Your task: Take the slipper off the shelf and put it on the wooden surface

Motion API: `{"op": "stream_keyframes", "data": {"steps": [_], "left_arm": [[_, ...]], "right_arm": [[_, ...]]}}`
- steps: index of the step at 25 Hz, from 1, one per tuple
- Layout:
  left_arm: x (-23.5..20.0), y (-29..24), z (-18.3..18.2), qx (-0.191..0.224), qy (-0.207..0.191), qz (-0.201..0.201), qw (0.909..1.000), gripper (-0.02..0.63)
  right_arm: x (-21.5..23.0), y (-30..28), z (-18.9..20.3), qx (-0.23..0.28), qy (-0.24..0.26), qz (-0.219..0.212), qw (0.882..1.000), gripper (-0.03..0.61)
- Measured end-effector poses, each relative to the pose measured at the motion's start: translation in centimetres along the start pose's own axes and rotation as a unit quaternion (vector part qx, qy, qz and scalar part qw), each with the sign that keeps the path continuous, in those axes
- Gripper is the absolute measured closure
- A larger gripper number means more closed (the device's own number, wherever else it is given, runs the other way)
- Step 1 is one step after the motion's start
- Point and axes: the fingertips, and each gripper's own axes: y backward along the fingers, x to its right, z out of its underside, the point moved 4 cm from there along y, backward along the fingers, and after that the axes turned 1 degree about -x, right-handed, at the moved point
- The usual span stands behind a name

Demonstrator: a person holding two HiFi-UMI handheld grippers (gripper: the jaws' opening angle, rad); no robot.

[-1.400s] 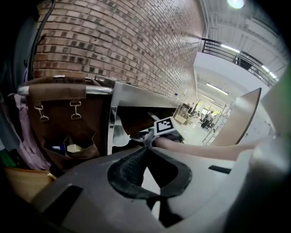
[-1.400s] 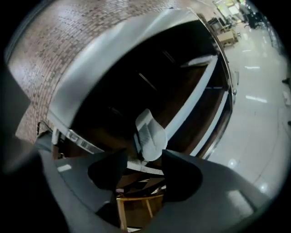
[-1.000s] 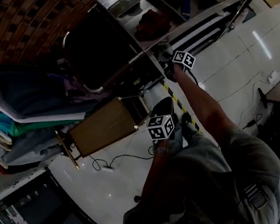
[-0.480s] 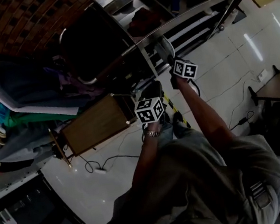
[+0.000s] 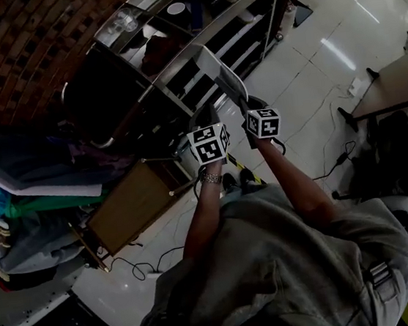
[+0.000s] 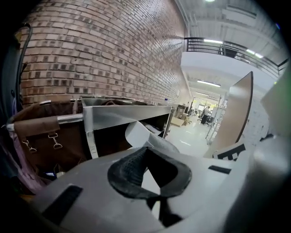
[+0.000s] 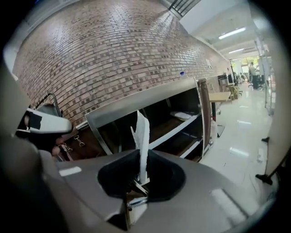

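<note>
Currently, white slipper (image 7: 142, 136) upright in air before metal shelf (image 7: 122, 110), right gripper (image 7: 141, 182) clamped tight on its thin edge, left gripper (image 6: 152, 179) jaws apart, slipper showing in their gap, no grip evident, wooden surface (image 5: 131, 204) lower left, well apart.

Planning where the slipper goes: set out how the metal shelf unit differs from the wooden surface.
The metal shelf unit is shiny grey; the wooden surface is brown. The shelf unit has several open tiers; the wooden surface is one flat top. The shelf unit's top carries a white bowl; the wooden surface looks bare. Both tops are flat and rectangular.
</note>
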Motion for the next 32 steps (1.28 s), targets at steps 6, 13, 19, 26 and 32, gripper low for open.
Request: {"op": "stream_keyframes", "data": {"steps": [6, 13, 19, 26, 32], "left_arm": [[3.7, 1.3, 2.6, -0.007, -0.007, 0.012, 0.9999, 0.609], [2.0, 7.0, 8.4, -0.035, 0.013, -0.012, 0.9992, 0.609], [-0.9, 17.2, 11.4, 0.012, 0.019, -0.026, 0.9994, 0.609], [-9.7, 34.3, 21.4, 0.018, 0.031, -0.046, 0.9983, 0.609], [-17.3, 46.3, 27.7, 0.001, 0.094, -0.109, 0.9895, 0.609]], "right_arm": [[2.6, 3.3, 2.5, -0.004, -0.012, 0.003, 1.000, 0.541], [0.0, 7.9, 8.3, -0.004, -0.028, -0.010, 1.000, 0.541], [-7.5, 12.2, 13.0, 0.000, -0.010, -0.032, 0.999, 0.540], [-21.6, 20.3, 22.6, 0.024, 0.002, -0.025, 0.999, 0.540], [-35.0, 25.7, 28.8, -0.004, 0.028, -0.090, 0.996, 0.540]]}}
